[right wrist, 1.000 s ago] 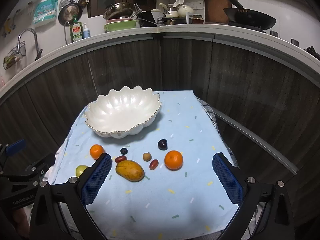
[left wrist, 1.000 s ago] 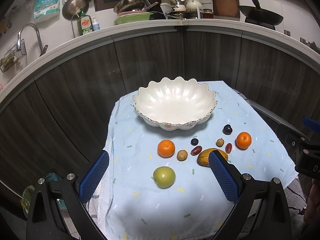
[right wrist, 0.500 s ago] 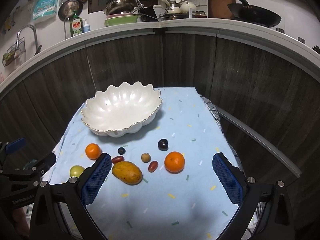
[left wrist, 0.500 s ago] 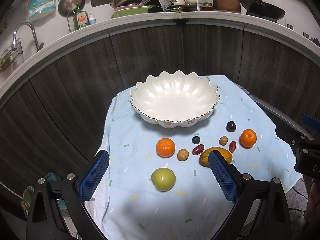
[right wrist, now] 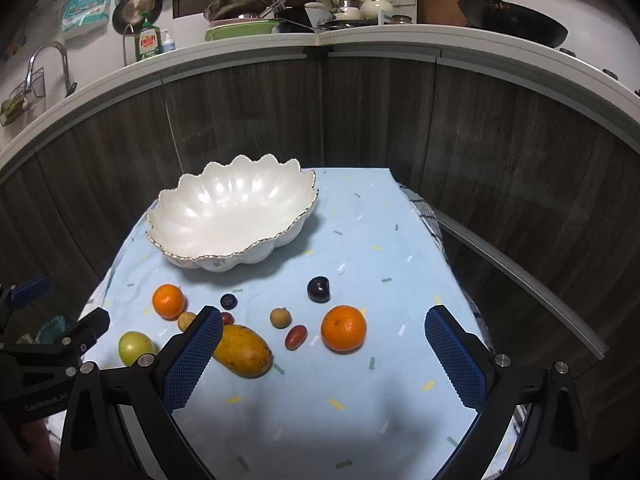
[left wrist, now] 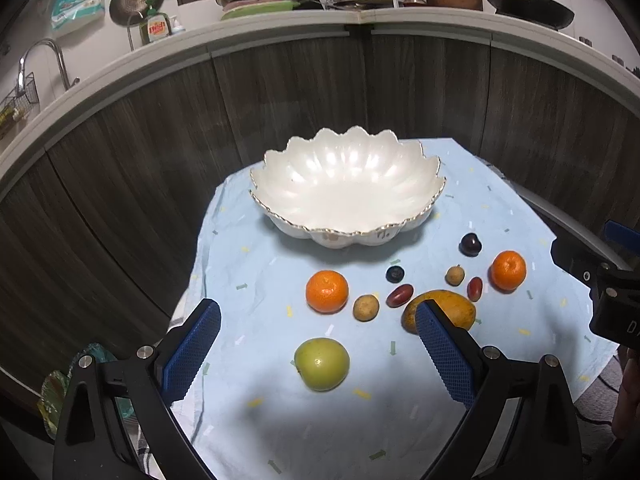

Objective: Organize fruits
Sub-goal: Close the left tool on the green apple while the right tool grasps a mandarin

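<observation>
An empty white scalloped bowl stands at the back of a light blue cloth; it also shows in the right wrist view. In front lie a green apple, two oranges, a mango, a dark plum and several small fruits. My left gripper is open, with the apple between its fingers. My right gripper is open above the orange, with the mango by its left finger.
The cloth-covered table stands before dark wood cabinet fronts. A counter above holds pans, dishes and a soap bottle. The right gripper's body shows at the right edge of the left wrist view.
Both grippers have moved forward and down toward the fruits. The fruits and bowl have not moved. Both grippers stay open.
</observation>
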